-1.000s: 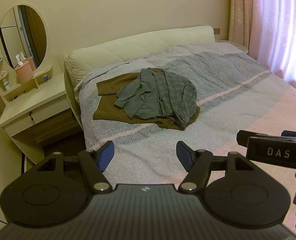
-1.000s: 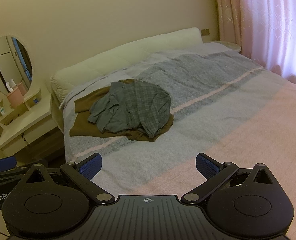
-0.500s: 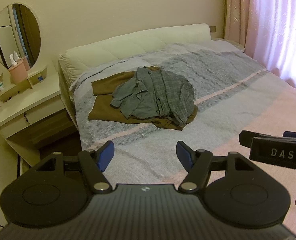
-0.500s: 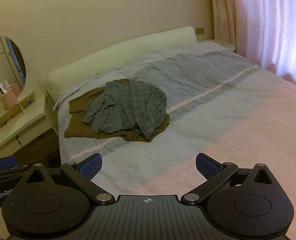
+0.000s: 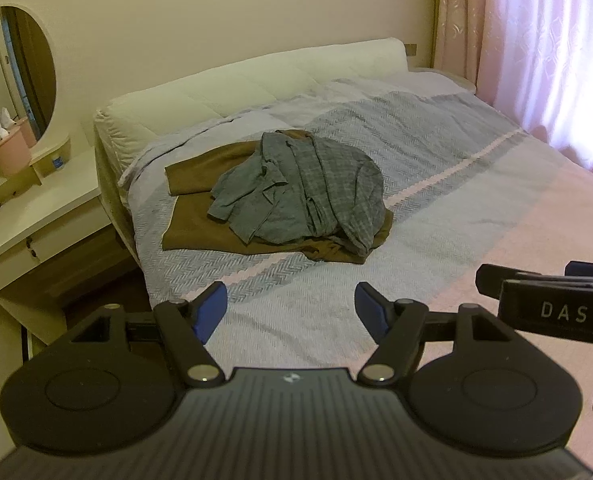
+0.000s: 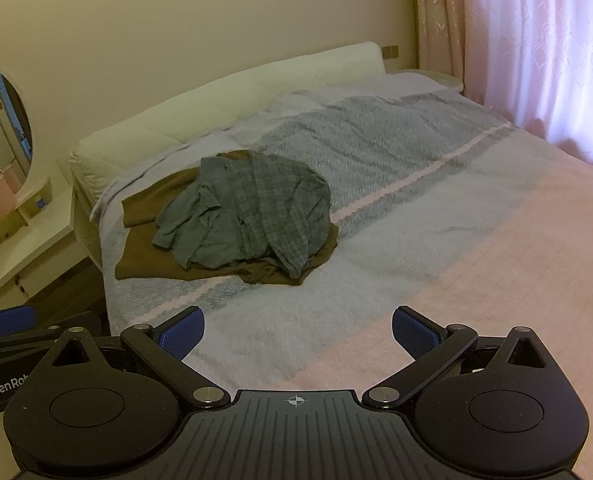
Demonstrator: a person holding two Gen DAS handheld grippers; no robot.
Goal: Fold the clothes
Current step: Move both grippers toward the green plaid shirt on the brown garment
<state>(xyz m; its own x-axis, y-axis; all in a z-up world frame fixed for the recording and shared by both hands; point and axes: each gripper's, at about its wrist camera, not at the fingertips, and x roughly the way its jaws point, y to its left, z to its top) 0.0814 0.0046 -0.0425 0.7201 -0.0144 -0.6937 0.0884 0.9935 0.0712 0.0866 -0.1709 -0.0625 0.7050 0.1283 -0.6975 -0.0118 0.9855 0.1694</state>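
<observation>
Both our left hand-held gripper (image 5: 290, 310) and right hand-held gripper (image 6: 298, 334) are released; ahead, the limp plaid shirt (image 5: 300, 188) looks best pinched at its collar.

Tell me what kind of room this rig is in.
A home bedroom, most likely: a made bed with a padded headboard, a dressing table with an oval mirror, and pink curtains. A crumpled plaid shirt lies on the bed.

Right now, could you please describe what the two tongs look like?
Both the left tongs and right tongs are matte black, with ribbed bodies, round side discs, silver pivot pins and blue textured pads. White lettering reads "DAS" and "GenRo".
</observation>
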